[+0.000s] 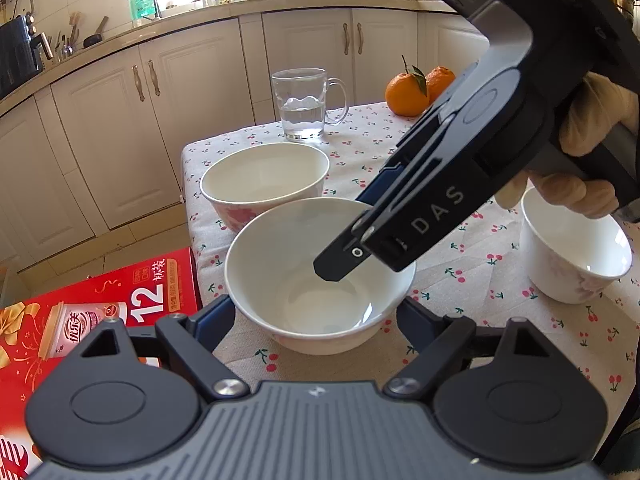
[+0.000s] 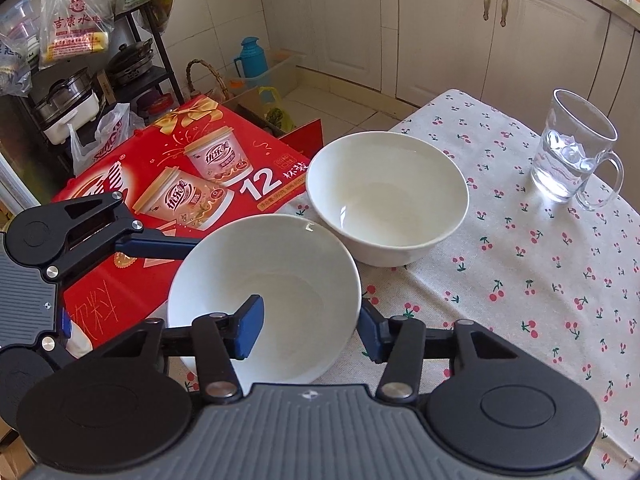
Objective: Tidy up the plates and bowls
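A table under a cherry-print cloth (image 2: 520, 264) is seen in a kitchen with cream cabinets. Three white bowls are set on it. The nearest bowl (image 1: 320, 276) sits at the table's left corner, and just beside it, possibly touching it, a second bowl (image 1: 266, 178) stands further back. A third bowl (image 1: 576, 248) is placed well apart, to the right.

The right gripper (image 2: 310, 330) is closed on the nearest bowl's wall: one blue pad (image 2: 250, 330) is pressed inside the rim, the other against the outside. From the left wrist view the same gripper is seen reaching down into that bowl, held by a gloved hand (image 1: 588, 148).

The left gripper (image 1: 320, 320) is held part-open, its fingers standing either side of the nearest bowl; whether its pads touch the outer wall cannot be told, since the bowl hides the contact.

A glass mug (image 1: 304, 104) part-filled with water is noted at the far side of the table, and two oranges (image 1: 416, 90) beyond. A red carton (image 2: 180, 176) lies beside the table's left edge.
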Motion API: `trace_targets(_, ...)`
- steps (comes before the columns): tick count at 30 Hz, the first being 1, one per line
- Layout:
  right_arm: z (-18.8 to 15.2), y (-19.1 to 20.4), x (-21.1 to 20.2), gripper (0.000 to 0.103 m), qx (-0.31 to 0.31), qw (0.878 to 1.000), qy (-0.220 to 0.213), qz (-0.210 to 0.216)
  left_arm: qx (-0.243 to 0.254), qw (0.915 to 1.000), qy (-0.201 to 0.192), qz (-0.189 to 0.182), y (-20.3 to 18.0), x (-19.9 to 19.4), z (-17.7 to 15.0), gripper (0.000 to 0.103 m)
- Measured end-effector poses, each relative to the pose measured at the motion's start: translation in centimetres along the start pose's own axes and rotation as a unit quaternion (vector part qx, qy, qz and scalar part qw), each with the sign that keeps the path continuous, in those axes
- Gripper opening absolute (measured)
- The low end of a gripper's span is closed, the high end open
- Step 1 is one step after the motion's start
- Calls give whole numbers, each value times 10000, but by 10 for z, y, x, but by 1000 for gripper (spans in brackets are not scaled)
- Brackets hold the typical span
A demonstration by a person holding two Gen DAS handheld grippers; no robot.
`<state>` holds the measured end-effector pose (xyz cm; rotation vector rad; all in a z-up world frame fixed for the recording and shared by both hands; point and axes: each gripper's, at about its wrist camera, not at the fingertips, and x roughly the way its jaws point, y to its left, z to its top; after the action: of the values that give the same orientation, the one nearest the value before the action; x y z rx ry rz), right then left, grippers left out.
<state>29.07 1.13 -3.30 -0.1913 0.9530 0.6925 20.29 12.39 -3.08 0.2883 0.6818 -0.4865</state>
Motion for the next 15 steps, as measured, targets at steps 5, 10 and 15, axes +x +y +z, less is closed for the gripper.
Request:
trace_targets(5,0,-2,1,54,35,10000,-8,10,1,10000,-4,-6,1,0,0,87)
trace_targets(10,0,-3,2,53,59,10000,-4,31,-8,10000,-3,-11,1,0,0,87)
trace_targets(15,0,-4,4,53,100,9999,3,66,-20,10000,-12,-32,2,0,0,87)
